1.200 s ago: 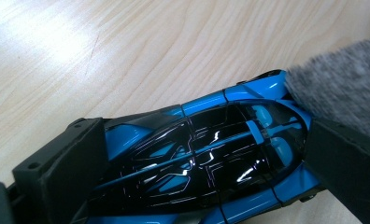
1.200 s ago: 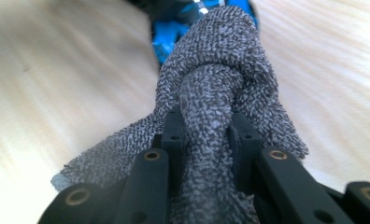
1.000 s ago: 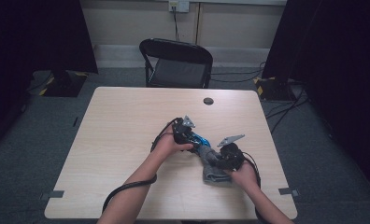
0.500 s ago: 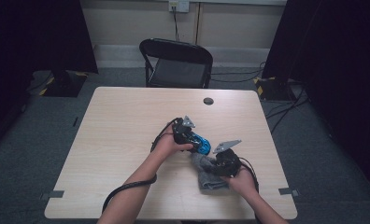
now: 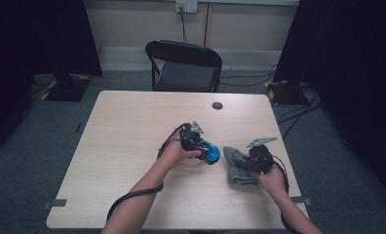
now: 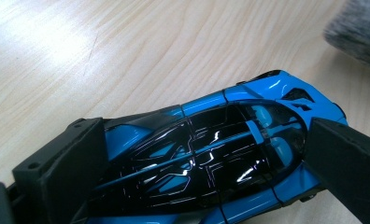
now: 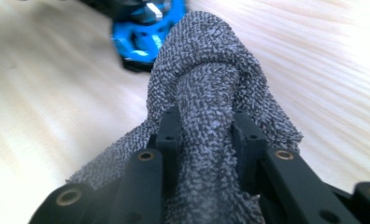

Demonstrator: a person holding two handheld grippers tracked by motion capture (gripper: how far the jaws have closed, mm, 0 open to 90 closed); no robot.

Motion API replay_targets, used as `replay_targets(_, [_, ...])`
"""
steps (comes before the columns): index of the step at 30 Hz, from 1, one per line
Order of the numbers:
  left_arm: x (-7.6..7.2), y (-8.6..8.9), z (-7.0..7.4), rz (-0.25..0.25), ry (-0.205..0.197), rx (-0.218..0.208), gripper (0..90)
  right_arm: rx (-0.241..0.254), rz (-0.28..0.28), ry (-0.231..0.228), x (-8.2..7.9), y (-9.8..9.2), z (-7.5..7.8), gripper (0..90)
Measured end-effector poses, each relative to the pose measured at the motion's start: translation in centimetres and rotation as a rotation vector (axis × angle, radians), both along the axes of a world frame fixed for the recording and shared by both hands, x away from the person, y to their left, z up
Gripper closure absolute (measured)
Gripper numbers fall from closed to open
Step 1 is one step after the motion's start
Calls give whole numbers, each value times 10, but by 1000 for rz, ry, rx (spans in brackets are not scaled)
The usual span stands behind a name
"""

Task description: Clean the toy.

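Note:
A blue and black toy car (image 5: 211, 153) rests on the table, and my left gripper (image 5: 205, 148) is shut on it. In the left gripper view its black jaws press the two ends of the car (image 6: 267, 93), left gripper (image 6: 204, 161). To the car's right my right gripper (image 5: 242, 163) holds a bunched grey cloth (image 5: 236, 173) a short way from the car. In the right gripper view the cloth (image 7: 206, 60) bulges between the jaws of the right gripper (image 7: 206, 126). Those jaws have just been opening slightly and still pinch the cloth. The car (image 7: 145, 32) shows beyond the cloth.
The light wooden table (image 5: 132, 126) has a small dark round disc (image 5: 217, 105) near its far edge. A black folding chair (image 5: 183, 66) stands behind the table. Cables trail from both grippers across the near side.
My right gripper has drawn the grey cloth to the right, away from the car. The left gripper and the car have stayed put.

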State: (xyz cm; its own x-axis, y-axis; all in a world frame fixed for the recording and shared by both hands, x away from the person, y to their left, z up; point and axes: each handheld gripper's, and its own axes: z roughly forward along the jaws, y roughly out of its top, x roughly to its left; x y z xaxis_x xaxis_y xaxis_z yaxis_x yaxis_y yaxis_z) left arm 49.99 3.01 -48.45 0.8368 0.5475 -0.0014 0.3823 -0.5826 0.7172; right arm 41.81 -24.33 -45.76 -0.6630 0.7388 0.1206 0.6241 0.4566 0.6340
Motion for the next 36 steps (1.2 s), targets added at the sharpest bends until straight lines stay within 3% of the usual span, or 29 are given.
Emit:
replay_targets(3, [0, 0, 0, -7, 1, 8, 0, -3, -30, -4, 6, -5, -4, 601])
replay_targets(5, [0, -1, 1, -8, 1, 9, 0, -8, -54, -9, 7, -5, -7, 487])
replay_targets(9, [0, -1, 0, -9, 1, 8, 0, 5, -100, -20, 1, -5, -9, 349])
replay_targets(12, [0, -1, 0, -7, -1, 8, 0, 8, -136, -37, -7, -5, -6, 295])
replay_targets(15, [-1, -2, 1, -7, 1, 8, 0, 0, -170, -51, -18, -2, -2, 287])
replay_targets(19, [-1, -3, 0, -5, 0, 4, 0, -5, -236, -32, -29, 5, -5, 311])
replay_targets(24, [-2, -3, 0, -6, -1, 5, 0, -98, -277, -45, -36, 16, -16, 333])
replay_targets(28, [-2, -3, 0, -6, -1, 2, 0, -115, -291, -50, -29, 16, -23, 342])
replay_targets(30, [-2, -3, 0, -6, 0, 2, 0, -113, -261, -60, -24, 15, -24, 368])
replay_targets(33, [-2, -3, 0, -9, 0, 2, 0, -117, -213, -82, -14, 12, -24, 338])
replay_targets(36, [-2, -3, 0, -9, 0, -3, 0, -110, -225, -88, -2, 9, -24, 295])
